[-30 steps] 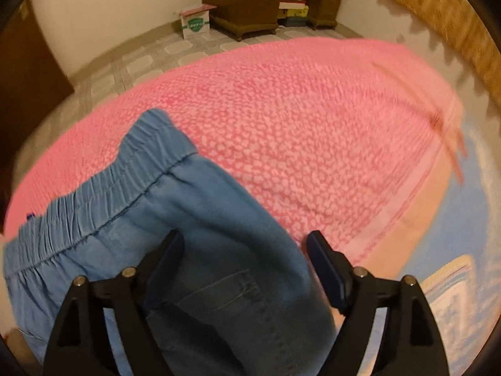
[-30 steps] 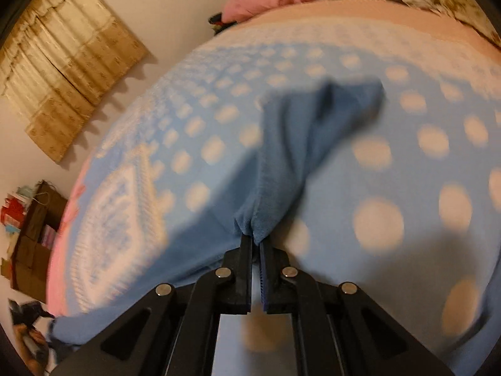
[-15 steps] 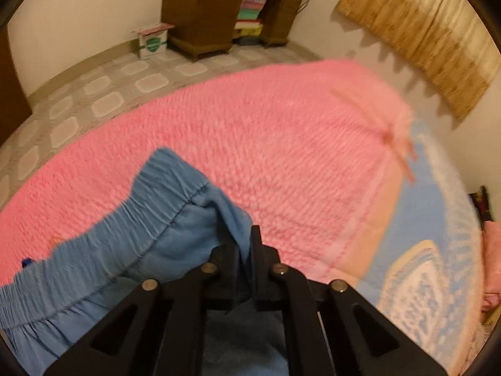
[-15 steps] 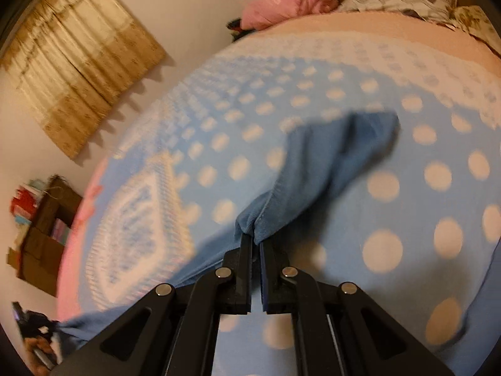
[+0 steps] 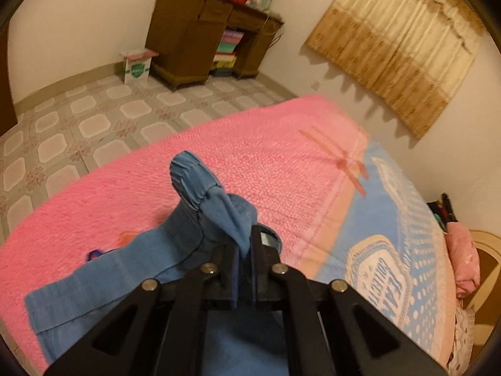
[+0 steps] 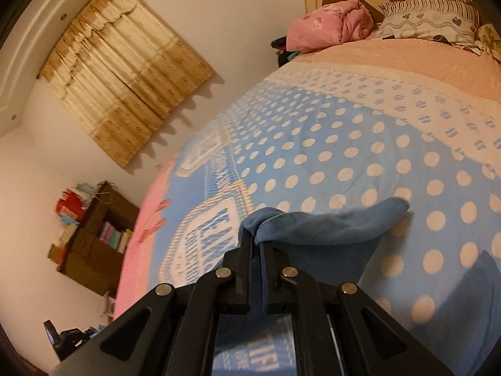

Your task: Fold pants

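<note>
- Left side first: the black two-finger left gripper (image 5: 246, 244) is pinched tight on a bunched-up bit of the blue denim pants with the elastic waistband (image 5: 191, 181), right by the waistband end, which sticks up above the fingers.
- The rest of that end of the pants trails down and to the left over the pink knitted blanket (image 5: 281, 169) covering the foot of the bed.
- Behind that there's a tiled floor, a dark brown wooden cabinet (image 5: 200, 40) with colourful stuff stacked in it, and a small white cardboard box (image 5: 136, 67) beside it.
- Further right, a beige patterned curtain (image 5: 394, 40) on the wall.
- Over on the right side: the black two-finger right gripper (image 6: 256, 244) is clamped shut on a fold of the same pants (image 6: 328, 222), looks like the leg end, which drapes off to the right.
- That end sits on the light blue bedspread with white polka dots (image 6: 344, 144).
- Up by the headboard: a rolled pink quilt (image 6: 328, 25) and a white patterned pillow (image 6: 429, 15).
</note>
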Available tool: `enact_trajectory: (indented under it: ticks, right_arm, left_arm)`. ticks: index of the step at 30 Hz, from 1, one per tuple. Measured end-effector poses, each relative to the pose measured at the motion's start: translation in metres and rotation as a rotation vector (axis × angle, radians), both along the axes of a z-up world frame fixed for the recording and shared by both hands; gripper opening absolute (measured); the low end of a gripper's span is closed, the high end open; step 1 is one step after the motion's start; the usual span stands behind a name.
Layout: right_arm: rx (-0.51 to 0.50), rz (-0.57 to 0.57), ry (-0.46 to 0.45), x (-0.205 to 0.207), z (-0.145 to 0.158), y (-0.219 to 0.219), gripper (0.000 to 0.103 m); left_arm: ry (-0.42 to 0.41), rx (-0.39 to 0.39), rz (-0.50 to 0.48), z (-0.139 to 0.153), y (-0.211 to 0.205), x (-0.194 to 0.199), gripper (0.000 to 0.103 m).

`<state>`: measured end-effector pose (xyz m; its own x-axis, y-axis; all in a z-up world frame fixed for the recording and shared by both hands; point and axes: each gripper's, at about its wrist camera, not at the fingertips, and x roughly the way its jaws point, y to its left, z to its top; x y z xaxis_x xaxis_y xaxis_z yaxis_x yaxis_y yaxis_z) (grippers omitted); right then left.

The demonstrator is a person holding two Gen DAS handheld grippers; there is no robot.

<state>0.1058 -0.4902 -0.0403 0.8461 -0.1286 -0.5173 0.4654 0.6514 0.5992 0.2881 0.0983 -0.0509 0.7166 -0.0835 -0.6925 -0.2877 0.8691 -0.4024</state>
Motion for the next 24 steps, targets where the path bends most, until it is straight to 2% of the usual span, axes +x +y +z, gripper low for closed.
enact_trajectory:
  ticks: [5, 9, 15, 18, 24]
  right_arm:
    - [0.019, 0.014, -0.054, -0.064, 0.004, 0.014, 0.004]
    - [0.002, 0.034, -0.043, -0.115, -0.006, 0.029, 0.004]
    - [0.058, 0.015, 0.037, -0.186, -0.055, 0.049, 0.004]
    - [0.072, 0.001, 0.1, -0.205, -0.08, 0.056, 0.004]
    - [0.092, 0.008, 0.241, -0.225, -0.132, 0.072, 0.004]
  left_arm:
    - [-0.051, -0.032, -0.024, 0.014, 0.028, -0.069, 0.006]
    - [-0.024, -0.062, -0.006, 0.002, 0.062, -0.121, 0.006]
    - [0.086, -0.08, 0.03, -0.046, 0.093, -0.168, 0.006]
    - [0.118, -0.085, 0.041, -0.064, 0.097, -0.182, 0.006]
    - [0.141, -0.079, 0.07, -0.08, 0.107, -0.2, 0.006]
